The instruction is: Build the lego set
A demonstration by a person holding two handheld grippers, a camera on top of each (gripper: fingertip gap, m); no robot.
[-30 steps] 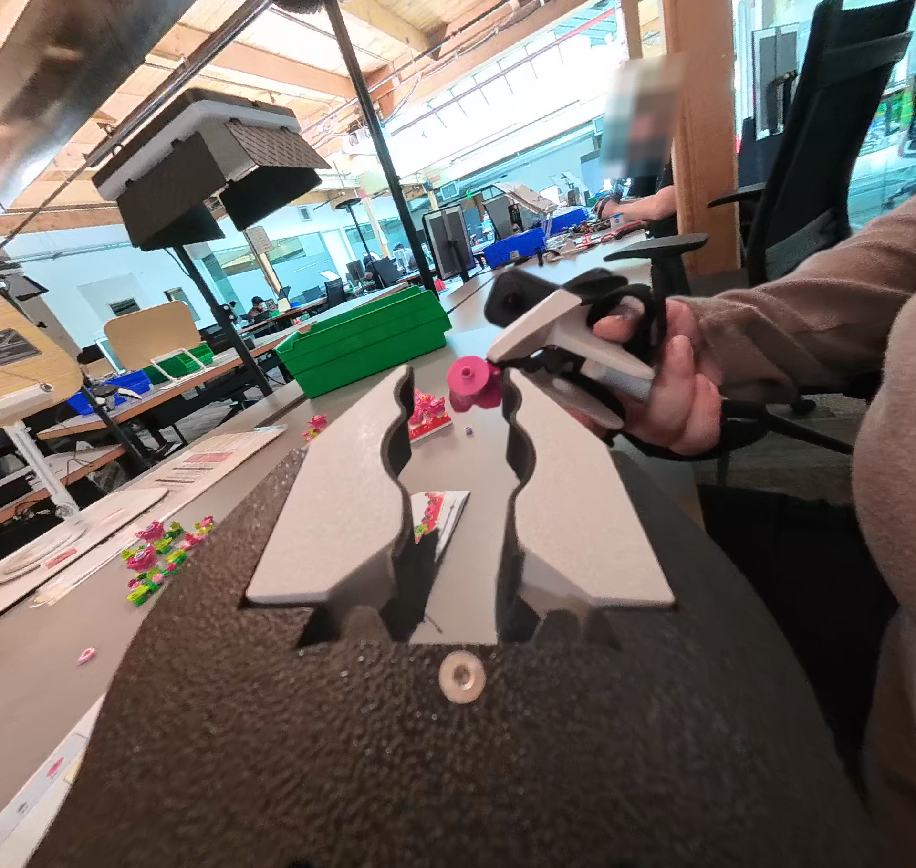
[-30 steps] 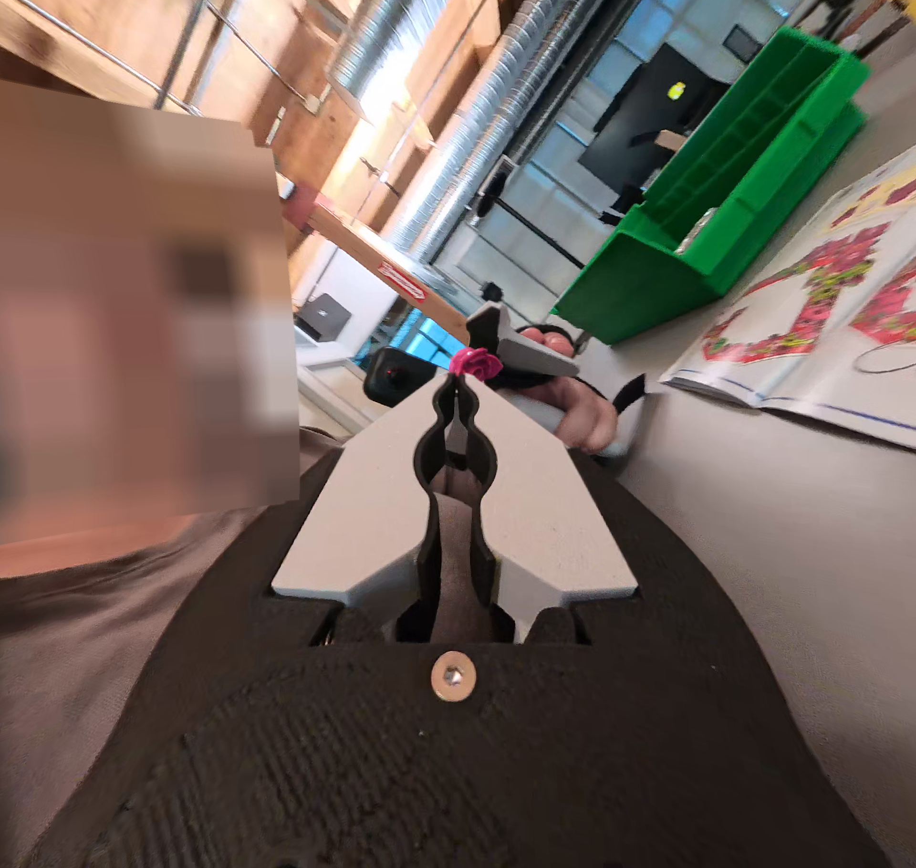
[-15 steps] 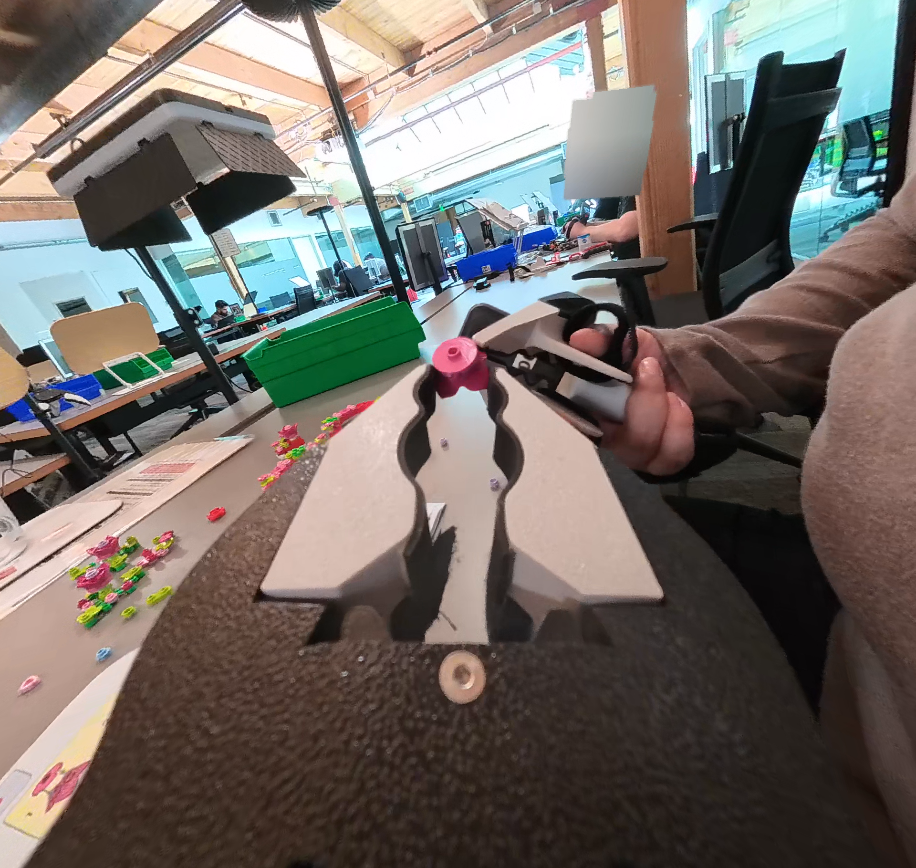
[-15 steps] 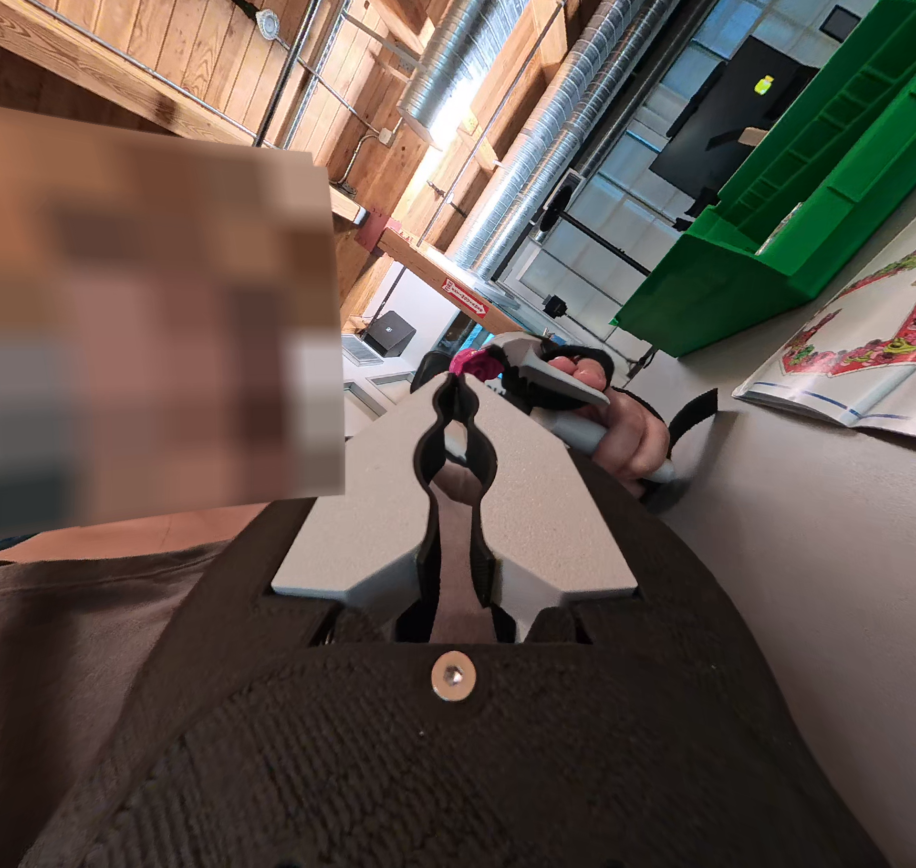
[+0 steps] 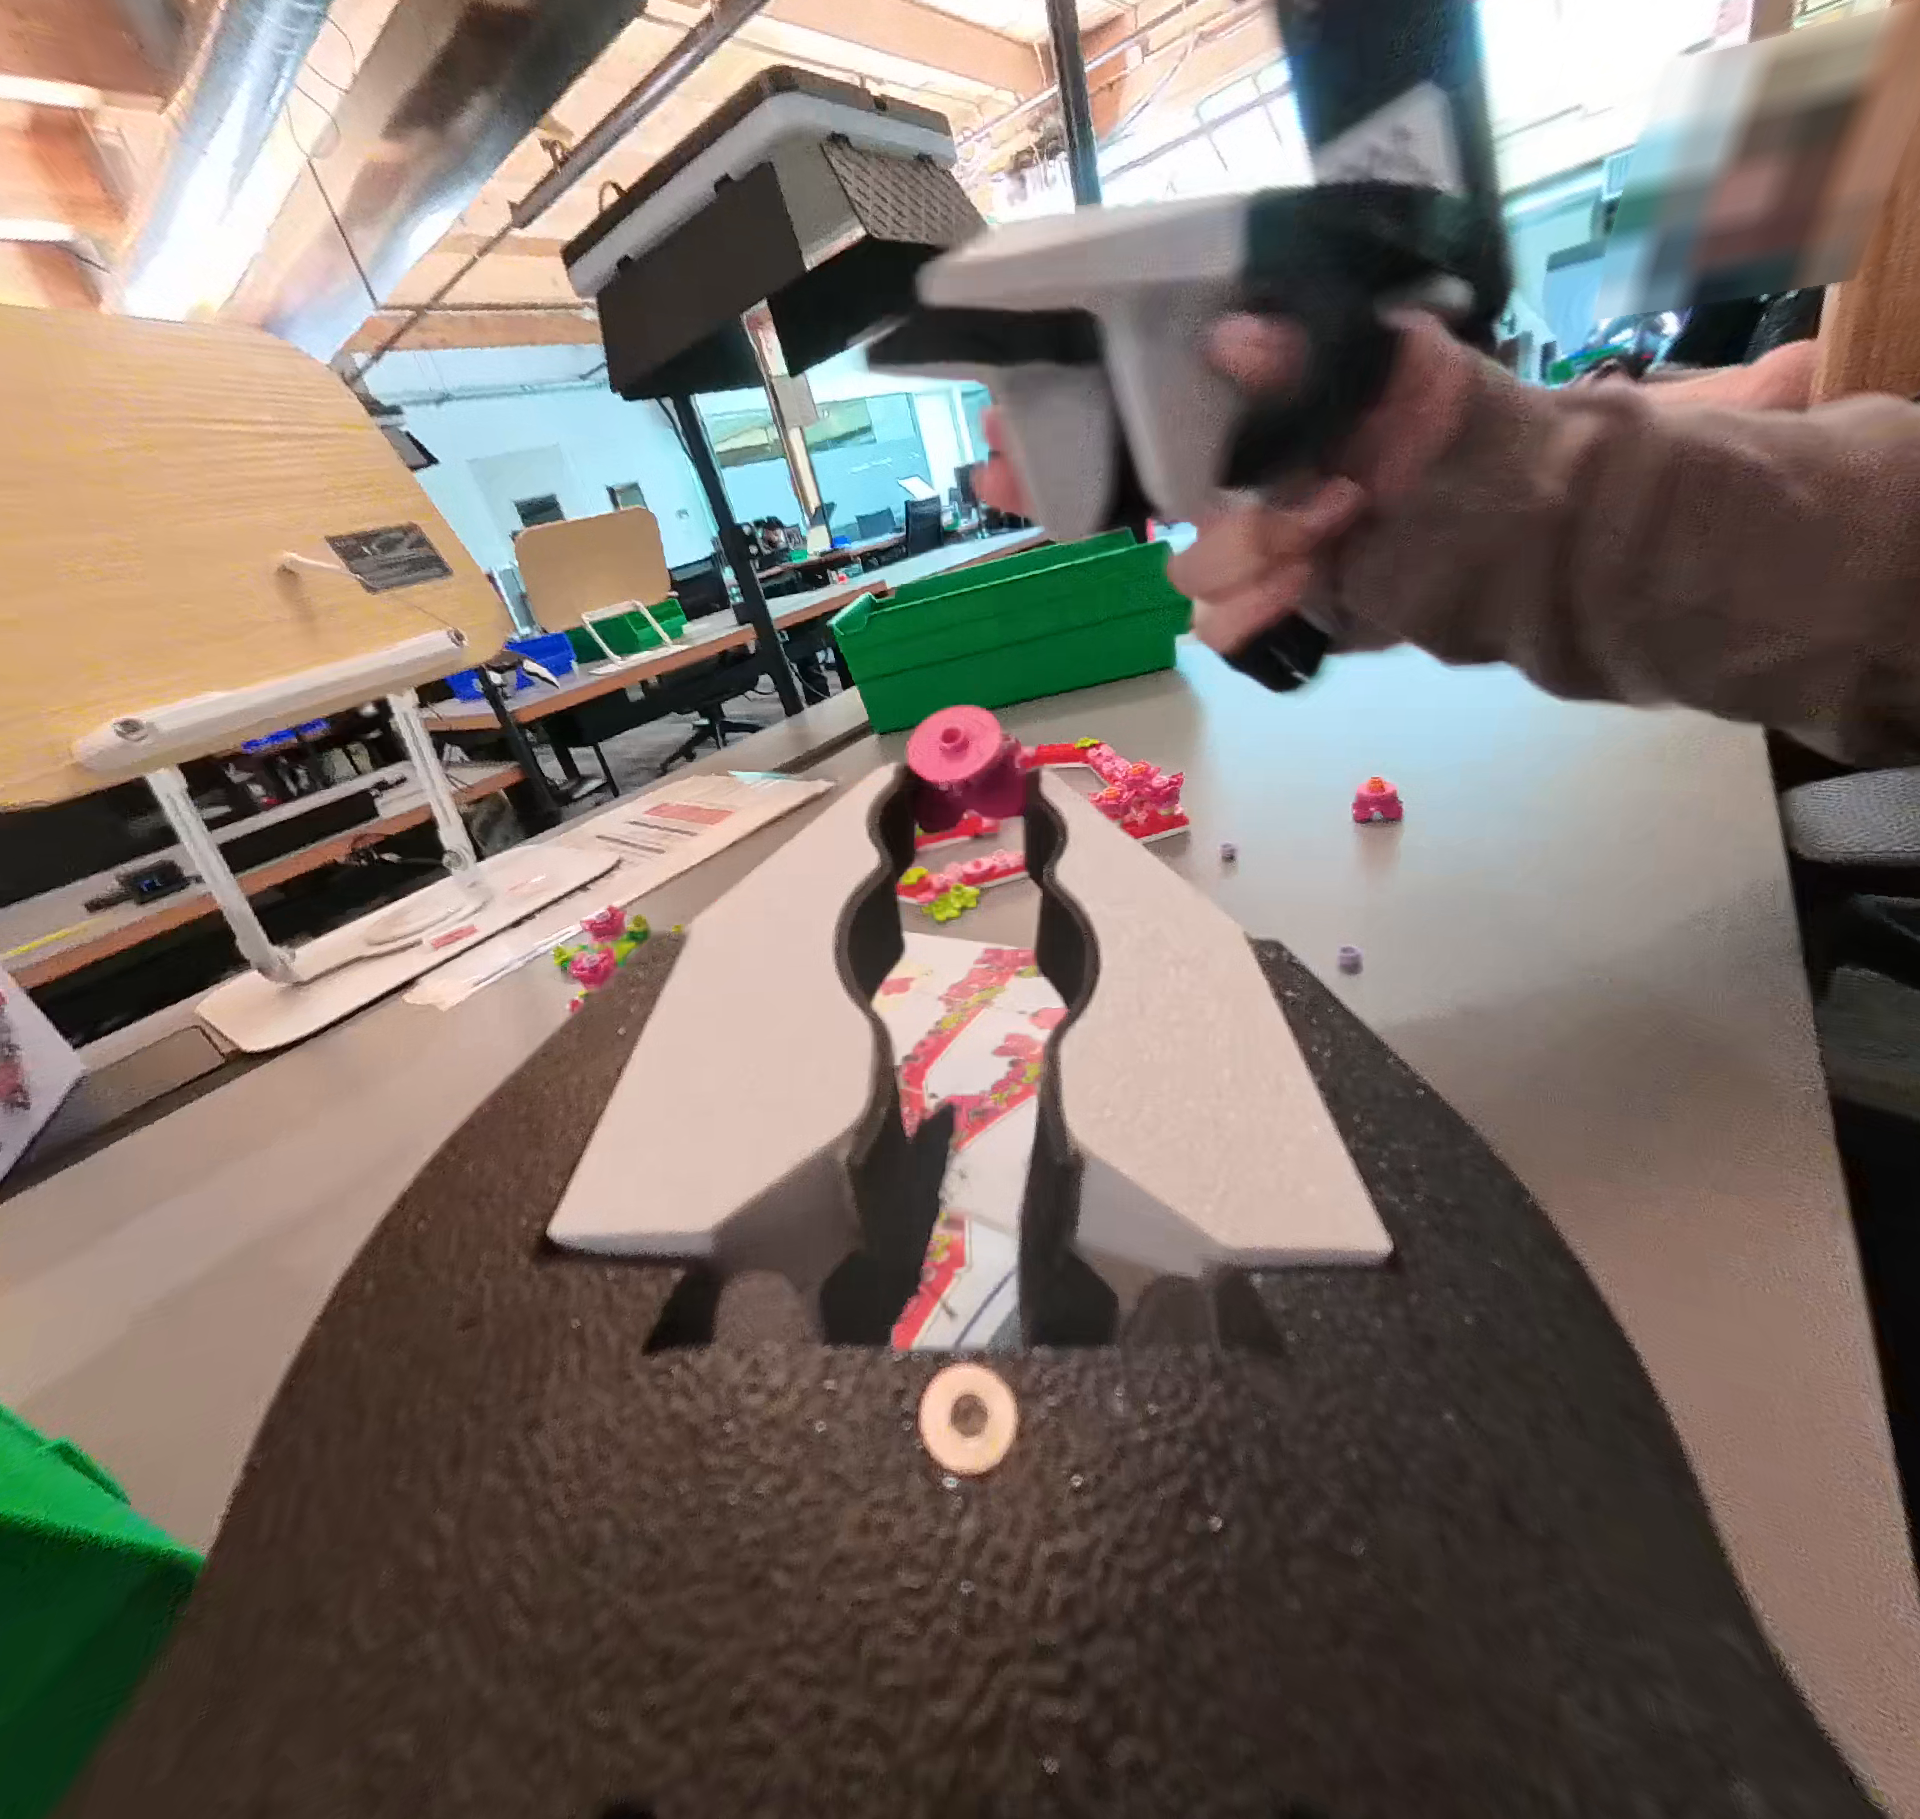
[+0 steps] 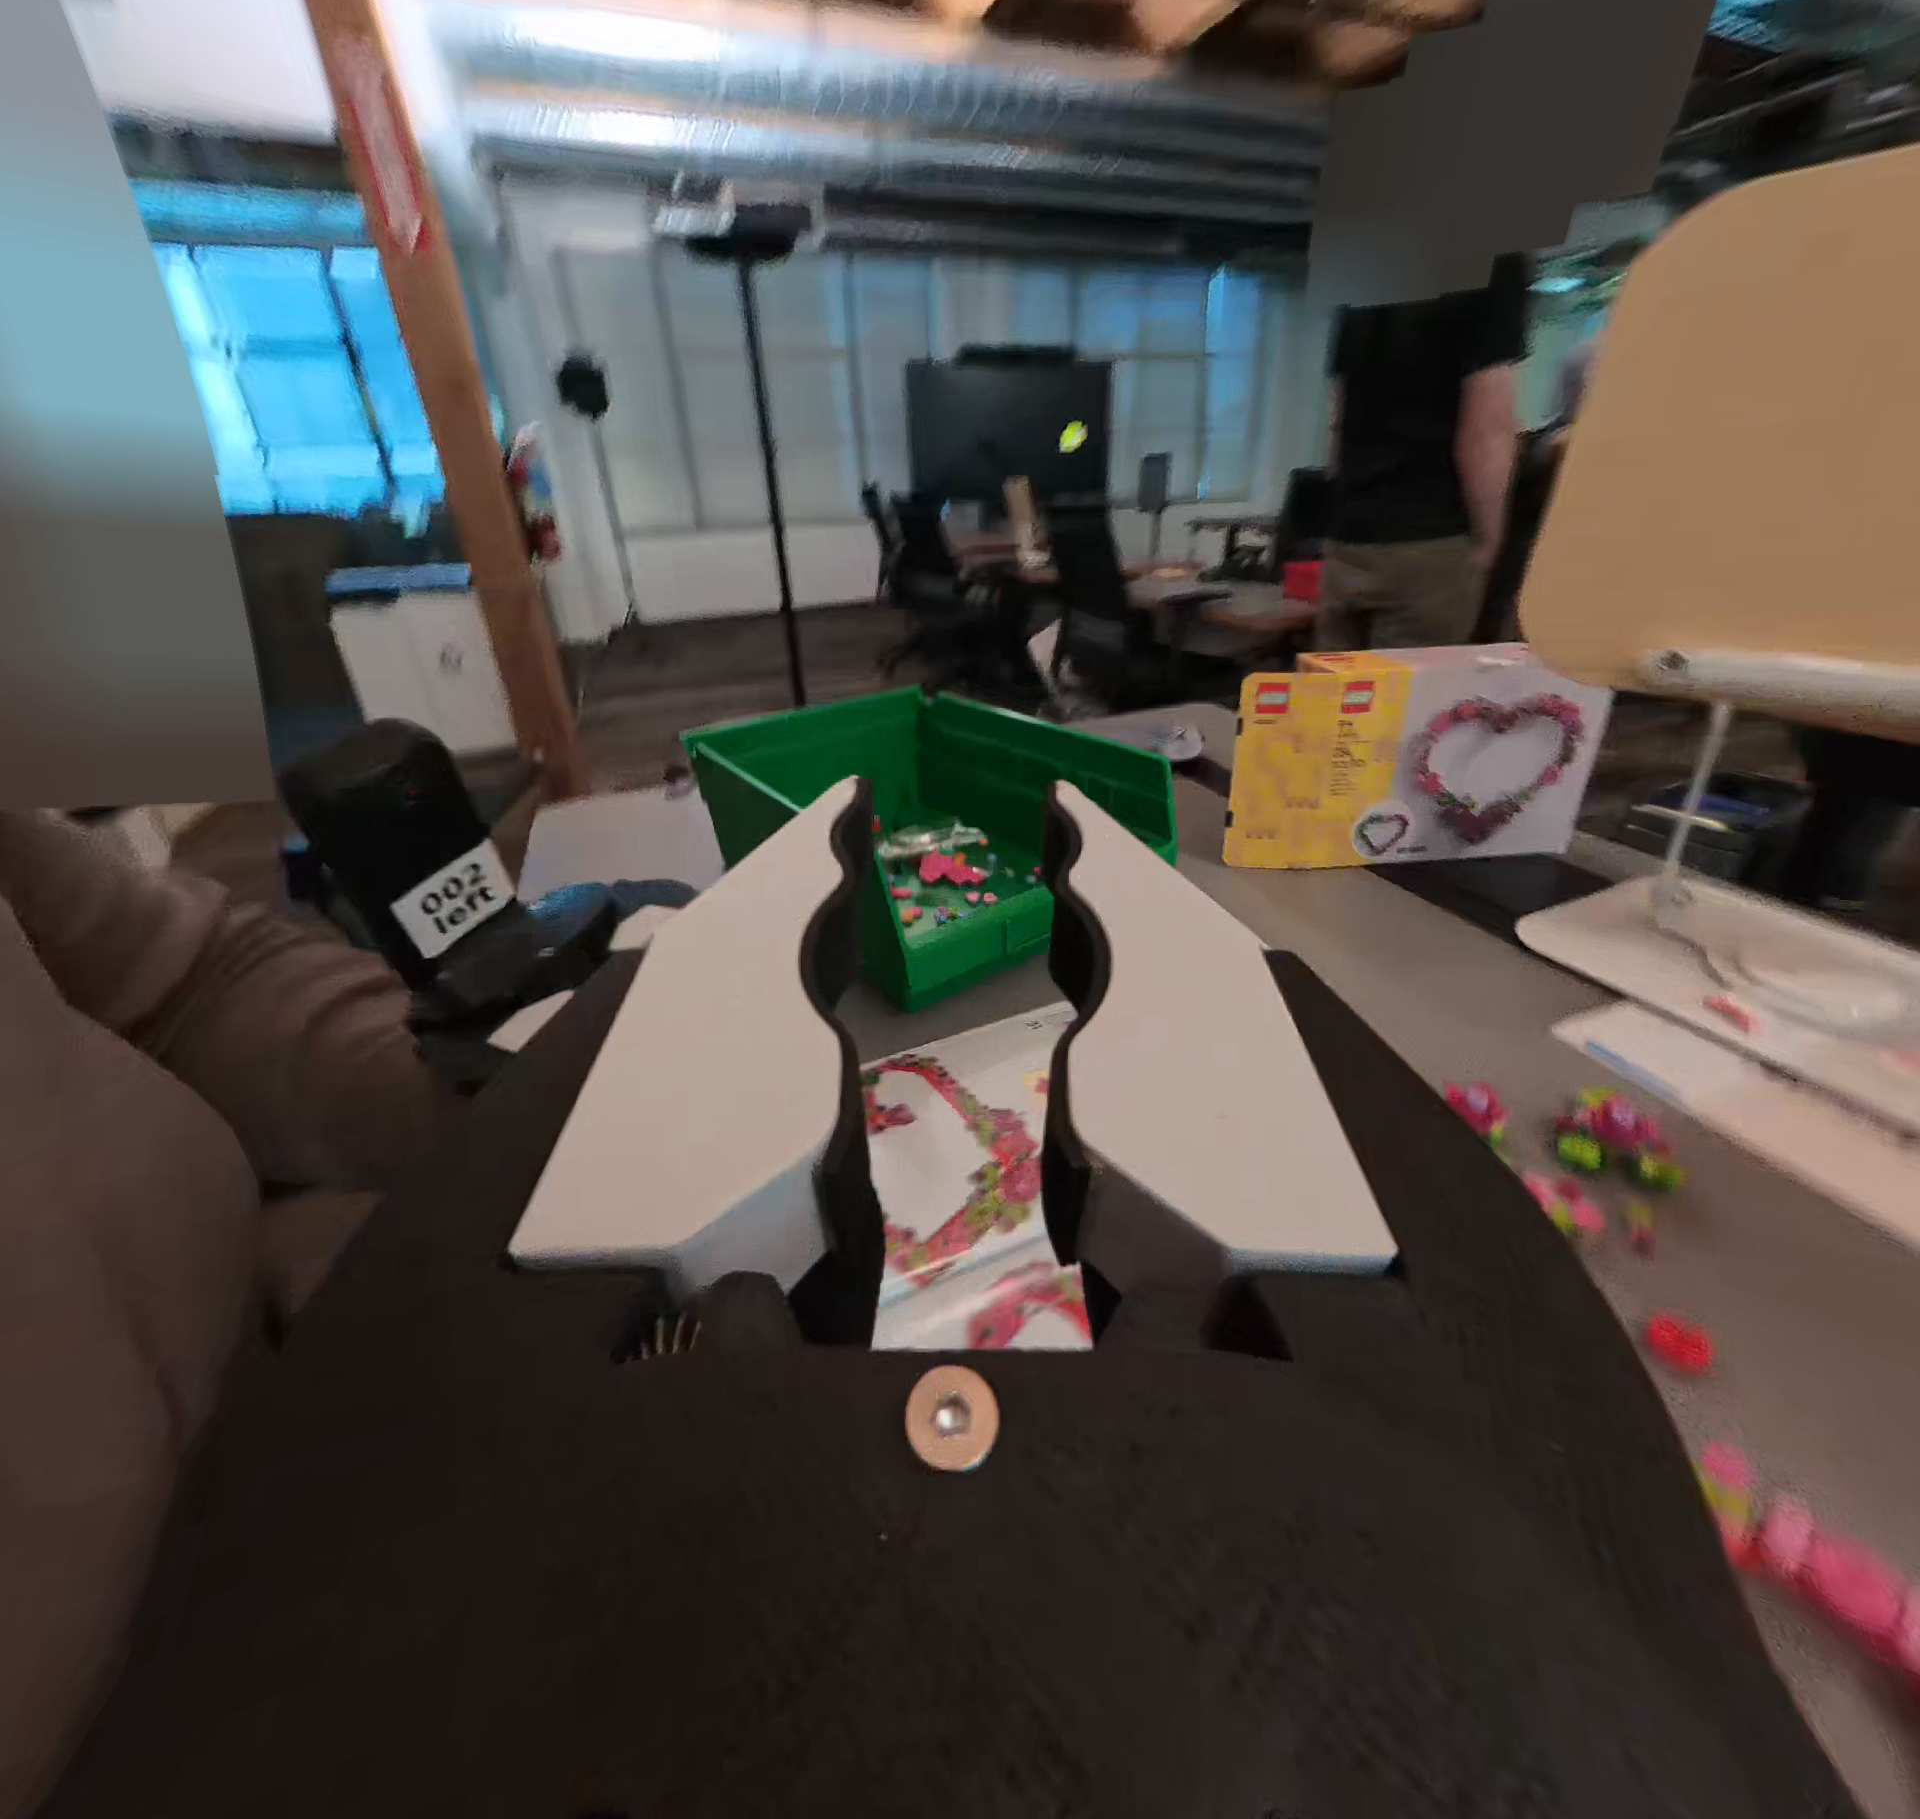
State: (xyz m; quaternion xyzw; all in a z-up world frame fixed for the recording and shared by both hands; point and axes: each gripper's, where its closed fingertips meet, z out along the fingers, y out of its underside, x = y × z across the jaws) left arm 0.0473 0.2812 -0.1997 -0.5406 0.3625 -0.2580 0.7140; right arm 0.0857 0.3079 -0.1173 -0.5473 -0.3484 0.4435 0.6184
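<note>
Lego piece: round magenta plastic lego piece (image 5: 961, 767), pinched at the tips of the left gripper (image 5: 966, 793), above the grey table (image 5: 1507, 938)
Left gripper: clenched on that piece; printed instruction booklet (image 5: 977, 1031) on the table under its fingers
Right gripper: right gripper (image 6: 954, 813) spread apart, holding nothing; in the left wrist view it is lifted to the upper right in a hand (image 5: 1299, 522)
Farther: loose pink and green lego bits (image 6: 1600, 1141); green plastic bin (image 6: 935, 834) with small parts; yellow and white lego box (image 6: 1403, 756) beyond
</note>
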